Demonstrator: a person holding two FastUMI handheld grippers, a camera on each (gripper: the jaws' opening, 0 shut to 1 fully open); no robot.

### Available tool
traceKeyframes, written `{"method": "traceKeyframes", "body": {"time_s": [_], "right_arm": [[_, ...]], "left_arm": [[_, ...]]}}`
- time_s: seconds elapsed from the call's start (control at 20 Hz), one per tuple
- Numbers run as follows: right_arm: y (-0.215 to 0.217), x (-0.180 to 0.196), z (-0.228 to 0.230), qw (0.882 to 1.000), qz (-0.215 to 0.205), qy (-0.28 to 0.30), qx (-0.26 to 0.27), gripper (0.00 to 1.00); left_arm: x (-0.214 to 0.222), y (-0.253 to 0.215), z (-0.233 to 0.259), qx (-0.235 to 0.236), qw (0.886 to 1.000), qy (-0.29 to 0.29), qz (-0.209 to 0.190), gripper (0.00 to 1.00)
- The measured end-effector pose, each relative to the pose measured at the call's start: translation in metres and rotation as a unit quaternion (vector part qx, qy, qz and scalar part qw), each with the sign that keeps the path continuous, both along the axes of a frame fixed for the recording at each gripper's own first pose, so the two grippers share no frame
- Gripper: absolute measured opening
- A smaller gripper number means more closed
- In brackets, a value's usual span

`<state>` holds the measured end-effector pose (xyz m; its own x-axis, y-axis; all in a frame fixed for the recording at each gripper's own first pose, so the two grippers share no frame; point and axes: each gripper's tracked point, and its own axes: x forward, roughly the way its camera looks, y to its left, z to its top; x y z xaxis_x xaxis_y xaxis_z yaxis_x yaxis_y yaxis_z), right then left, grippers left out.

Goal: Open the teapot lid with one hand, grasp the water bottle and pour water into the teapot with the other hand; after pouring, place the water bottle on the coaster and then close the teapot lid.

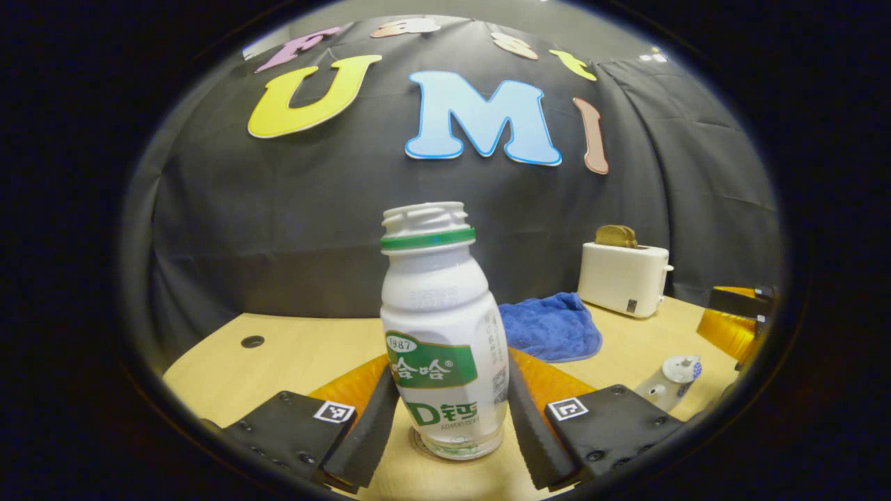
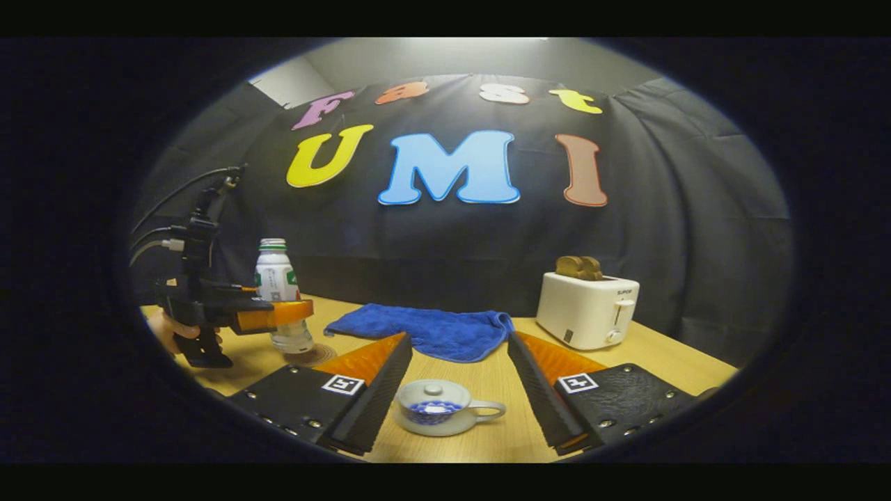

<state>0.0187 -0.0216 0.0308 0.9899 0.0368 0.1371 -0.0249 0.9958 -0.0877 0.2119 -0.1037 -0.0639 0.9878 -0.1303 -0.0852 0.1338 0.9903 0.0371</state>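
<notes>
The white water bottle [image 1: 442, 327] with a green label has no cap and stands upright between the fingers of my left gripper [image 1: 452, 365]. That gripper is open, its pads close on both sides. In the right gripper view the bottle [image 2: 275, 278] rests on a round coaster [image 2: 313, 355], with the left gripper [image 2: 278, 313] around it and a hand [image 2: 167, 330] behind. The small white-and-blue teapot [image 2: 435, 410] sits on the table with its lid [image 2: 433, 388] on. It lies low between the fingers of my open right gripper [image 2: 459, 341], untouched. The teapot [image 1: 668, 379] also lies right of the bottle.
A blue cloth [image 2: 424, 330] lies at the back middle of the wooden table [image 2: 487, 379]. A white toaster [image 2: 588, 309] with toast stands back right. The table [image 1: 292, 355] has a small cable hole [image 1: 252, 341] far left. Cables trail from the left gripper.
</notes>
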Motion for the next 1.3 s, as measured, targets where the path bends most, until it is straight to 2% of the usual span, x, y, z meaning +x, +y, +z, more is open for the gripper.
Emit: {"method": "traceKeyframes", "body": {"time_s": [0.25, 0.3, 0.35, 0.5, 0.9, 0.95, 1.05, 1.3], "right_arm": [[-0.006, -0.002, 0.005, 1.000, -0.005, -0.008, 0.015, 0.86], [-0.007, -0.003, 0.006, 1.000, -0.006, -0.009, 0.017, 0.86], [-0.008, -0.004, 0.007, 1.000, -0.006, -0.011, 0.018, 0.86], [-0.009, -0.004, 0.010, 1.000, -0.009, -0.015, 0.018, 0.86], [-0.010, -0.004, 0.008, 1.000, -0.010, -0.012, 0.016, 0.86], [-0.010, -0.003, 0.007, 1.000, -0.010, -0.012, 0.015, 0.86], [-0.010, -0.002, 0.005, 1.000, -0.011, -0.009, 0.014, 0.86], [-0.007, -0.001, 0.002, 1.000, -0.007, -0.004, 0.010, 0.86]], "left_arm": [[0.003, 0.002, -0.005, 0.019, 1.000, 0.006, 0.005, 0.91], [0.003, 0.003, -0.005, 0.024, 1.000, 0.006, 0.007, 0.80], [0.004, 0.004, -0.006, 0.027, 1.000, 0.007, 0.007, 0.80], [0.003, 0.004, -0.007, 0.027, 1.000, 0.010, 0.008, 0.91], [0.003, 0.002, -0.012, 0.013, 1.000, 0.018, 0.009, 0.94], [0.003, 0.001, -0.014, 0.011, 1.000, 0.021, 0.008, 0.89], [0.001, 0.005, -0.015, 0.011, 0.999, 0.025, 0.017, 1.00], [-0.001, 0.005, -0.012, 0.003, 1.000, 0.016, 0.023, 0.98]]}}
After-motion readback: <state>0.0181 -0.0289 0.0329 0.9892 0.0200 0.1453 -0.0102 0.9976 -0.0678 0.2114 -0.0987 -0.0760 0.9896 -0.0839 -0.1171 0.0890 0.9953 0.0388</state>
